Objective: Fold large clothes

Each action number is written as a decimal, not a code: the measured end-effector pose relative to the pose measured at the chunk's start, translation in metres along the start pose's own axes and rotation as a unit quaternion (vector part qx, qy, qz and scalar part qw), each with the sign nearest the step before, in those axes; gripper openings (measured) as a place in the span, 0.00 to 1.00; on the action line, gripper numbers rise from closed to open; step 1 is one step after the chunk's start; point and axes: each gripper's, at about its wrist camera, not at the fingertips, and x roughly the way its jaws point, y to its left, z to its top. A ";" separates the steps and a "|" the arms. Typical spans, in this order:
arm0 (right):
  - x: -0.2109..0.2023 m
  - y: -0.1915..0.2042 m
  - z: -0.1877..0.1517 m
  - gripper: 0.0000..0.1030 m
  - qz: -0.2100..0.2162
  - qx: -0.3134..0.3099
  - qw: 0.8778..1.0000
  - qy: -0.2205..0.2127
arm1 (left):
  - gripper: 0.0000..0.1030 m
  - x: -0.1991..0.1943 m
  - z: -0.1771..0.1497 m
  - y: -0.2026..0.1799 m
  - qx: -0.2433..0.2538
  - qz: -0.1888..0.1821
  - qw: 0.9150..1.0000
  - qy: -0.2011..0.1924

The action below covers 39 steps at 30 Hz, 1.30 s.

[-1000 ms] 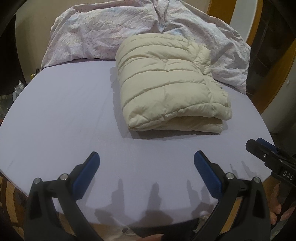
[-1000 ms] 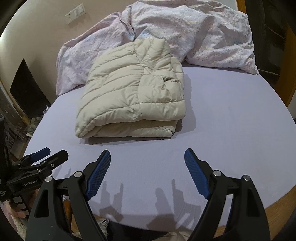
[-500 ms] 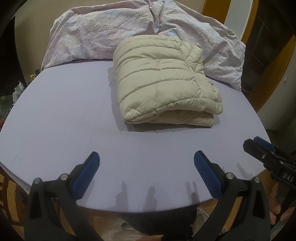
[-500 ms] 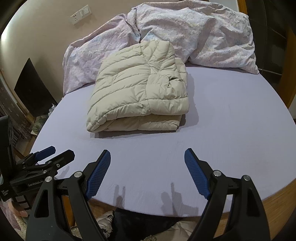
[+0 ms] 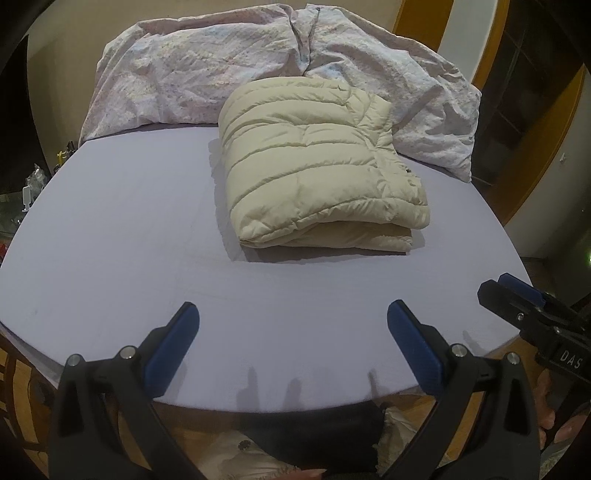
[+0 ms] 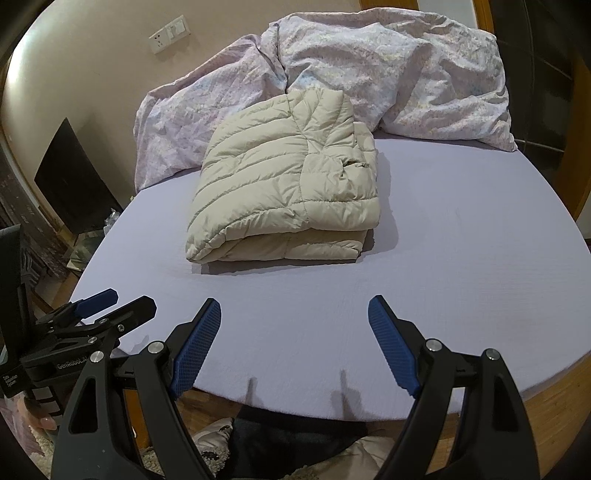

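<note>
So my left gripper [image 5: 291, 339] is spread wide, blue pads [image 5: 173, 343] well apart with nothing between them, just hanging over the near edge of the bed [image 5: 110, 240]. Same deal with my right gripper [image 6: 293, 341]: fingers splayed wide, holding nothing, also over the near edge. From the left wrist view I can see the right one poking in at the right side, and from the right wrist view the left one shows at the left, so they sit side by side, apart from each other. Neither is touching any fabric. The puffer jacket [image 5: 317, 162] is cream coloured, quilted, and sits folded into a thick squarish bundle on the lavender sheet, roughly mid-bed and toward the far edge, with its folded edge facing me. It's well apart from both grippers. Its far end butts up against the crumpled floral duvet [image 5: 207, 70] that's piled along the far edge of the bed. In the right wrist view there's a wall socket [image 6: 170, 33] on the beige wall behind the duvet, and a dark panel [image 6: 74, 177] off the bed's left side.
</note>
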 end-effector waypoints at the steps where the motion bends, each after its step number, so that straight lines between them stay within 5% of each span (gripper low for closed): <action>1: 0.000 0.000 0.000 0.81 0.001 0.000 1.000 0.000 | 0.98 -0.001 0.000 -0.001 0.001 0.000 1.000 0.000; 39: 0.000 0.002 0.001 0.81 0.003 0.002 1.000 0.004 | 0.98 -0.002 0.003 -0.002 0.001 -0.004 1.000 0.003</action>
